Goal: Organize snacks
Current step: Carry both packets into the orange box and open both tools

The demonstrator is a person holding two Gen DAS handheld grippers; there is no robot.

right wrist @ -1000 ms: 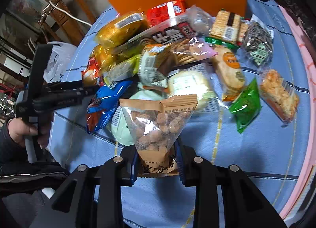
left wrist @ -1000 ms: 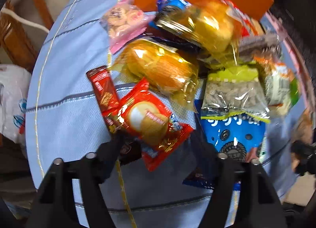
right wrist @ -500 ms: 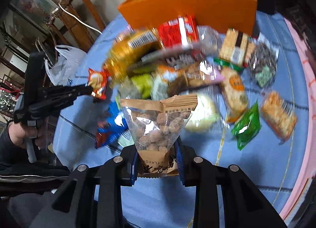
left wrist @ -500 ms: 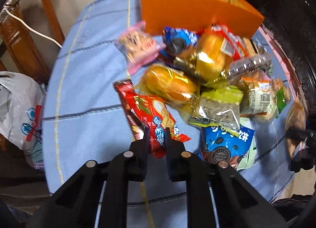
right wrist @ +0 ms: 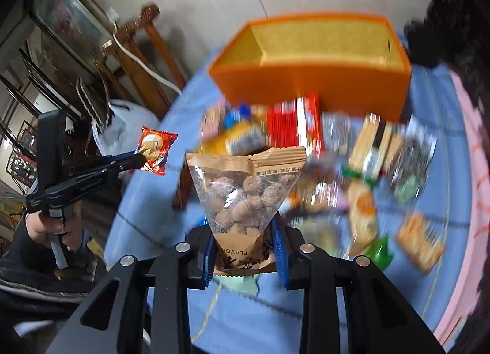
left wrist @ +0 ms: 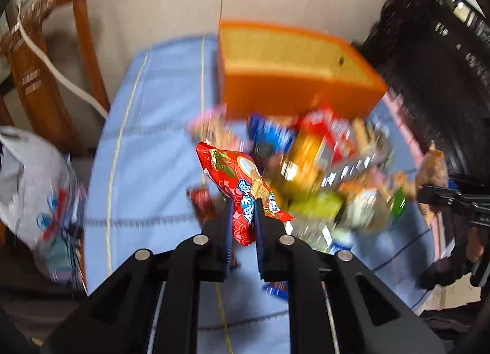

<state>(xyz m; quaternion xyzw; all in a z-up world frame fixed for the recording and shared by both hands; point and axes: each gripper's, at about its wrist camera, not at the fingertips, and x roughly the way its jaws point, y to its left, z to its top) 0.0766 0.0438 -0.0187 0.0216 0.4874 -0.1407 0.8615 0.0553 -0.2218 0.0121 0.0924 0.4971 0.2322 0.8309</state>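
Both my claws have risen off the heap since a second ago. My left claw (left wrist: 242, 210), wide then, is now clenched on the red packet (left wrist: 240, 182), held in the air left of the pile (left wrist: 321, 167). My right claw (right wrist: 245, 240) grasps the nut bag (right wrist: 242, 197) above the blue cloth (right wrist: 306, 317). Behind the pile stands the orange box (right wrist: 321, 78), its inside bare where visible.

The left gripper (left wrist: 242, 216) tilts steeply downward, jaws clamped on a red snack packet (left wrist: 242, 188) that sticks out past their tips. The right gripper (right wrist: 245, 250) tilts down likewise, jaws pinching a clear bag of brown balls (right wrist: 242, 197) by its lower end.
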